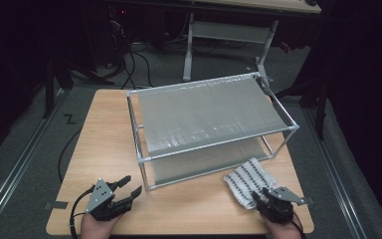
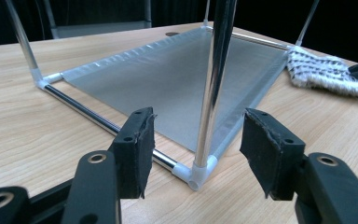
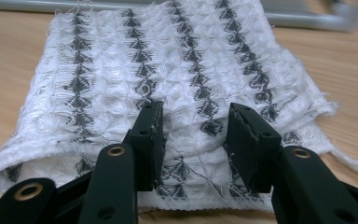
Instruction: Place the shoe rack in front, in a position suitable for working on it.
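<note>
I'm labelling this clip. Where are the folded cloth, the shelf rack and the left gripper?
folded cloth [image 3: 177, 70]: right gripper view, middle of its top face.
shelf rack [image 1: 209, 112]: high view, upper fabric shelf.
left gripper [image 2: 196, 140]: left gripper view, midway between its fingertips.

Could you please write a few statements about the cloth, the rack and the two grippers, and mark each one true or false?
1. The folded cloth lies on the wooden table in front of the rack. True.
2. The cloth is plain blue. False: it is white with dark patterned stripes.
3. The left gripper is clamped on the rack's corner post. False: its jaws stand open on either side of the post, apart from it.
4. The right gripper has its jaws over the near edge of the cloth. True.
5. The cloth rests on the rack's upper shelf. False: that shelf is bare, and the cloth is on the table.
</note>
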`<state>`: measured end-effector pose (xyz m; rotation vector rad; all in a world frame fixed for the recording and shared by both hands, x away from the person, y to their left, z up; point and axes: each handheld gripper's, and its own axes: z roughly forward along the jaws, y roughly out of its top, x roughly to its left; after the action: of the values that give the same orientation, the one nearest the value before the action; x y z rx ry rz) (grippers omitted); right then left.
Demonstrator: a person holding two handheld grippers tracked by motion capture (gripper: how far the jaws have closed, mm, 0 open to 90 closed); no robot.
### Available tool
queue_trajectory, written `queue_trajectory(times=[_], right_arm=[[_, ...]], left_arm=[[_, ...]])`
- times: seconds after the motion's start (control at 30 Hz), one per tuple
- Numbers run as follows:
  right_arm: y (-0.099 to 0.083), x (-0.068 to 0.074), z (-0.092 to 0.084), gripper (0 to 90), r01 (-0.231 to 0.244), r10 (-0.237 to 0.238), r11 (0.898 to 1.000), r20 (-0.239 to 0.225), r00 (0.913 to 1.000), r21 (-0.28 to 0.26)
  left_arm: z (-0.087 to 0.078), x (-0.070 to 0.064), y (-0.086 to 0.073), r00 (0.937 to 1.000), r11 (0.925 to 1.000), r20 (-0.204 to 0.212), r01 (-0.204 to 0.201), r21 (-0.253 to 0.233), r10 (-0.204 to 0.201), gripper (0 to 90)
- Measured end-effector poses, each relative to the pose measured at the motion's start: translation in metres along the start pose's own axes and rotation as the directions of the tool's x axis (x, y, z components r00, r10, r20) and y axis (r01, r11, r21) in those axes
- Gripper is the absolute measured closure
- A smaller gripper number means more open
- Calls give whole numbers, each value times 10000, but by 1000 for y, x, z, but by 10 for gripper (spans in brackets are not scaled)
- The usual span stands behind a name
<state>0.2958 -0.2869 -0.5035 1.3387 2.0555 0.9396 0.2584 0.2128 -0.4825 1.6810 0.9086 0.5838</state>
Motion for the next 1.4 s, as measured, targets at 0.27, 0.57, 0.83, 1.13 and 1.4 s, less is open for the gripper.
queue_trajectory(times=[0.27, 0.57, 0.83, 1.13, 1.4], right_arm=[[22, 27, 2, 64, 405, -480, 9959, -940, 9944, -805], [19, 27, 19, 207, 1022, -859, 9898, -1564, 9840, 997], [13, 37, 9, 731, 1222, -1144, 9920, -1781, 9773, 331], [48, 33, 12, 762, 1011, -1070, 9892, -517, 9929, -1061], [101, 14, 73, 762, 176, -154, 9956, 237, 9996, -918]], left_arm=[[2, -2, 0, 9999, 9999, 115, -98, 25, 98, 441], [1, -1, 0, 9999, 10000, 110, -54, -21, 54, 438], [2, -5, 0, 9996, 9998, 168, -214, 15, 213, 438], [16, -8, 6, 9988, 9988, 92, -481, 30, 481, 414], [29, 1, 17, 9988, 9993, 315, -373, 31, 372, 458]])
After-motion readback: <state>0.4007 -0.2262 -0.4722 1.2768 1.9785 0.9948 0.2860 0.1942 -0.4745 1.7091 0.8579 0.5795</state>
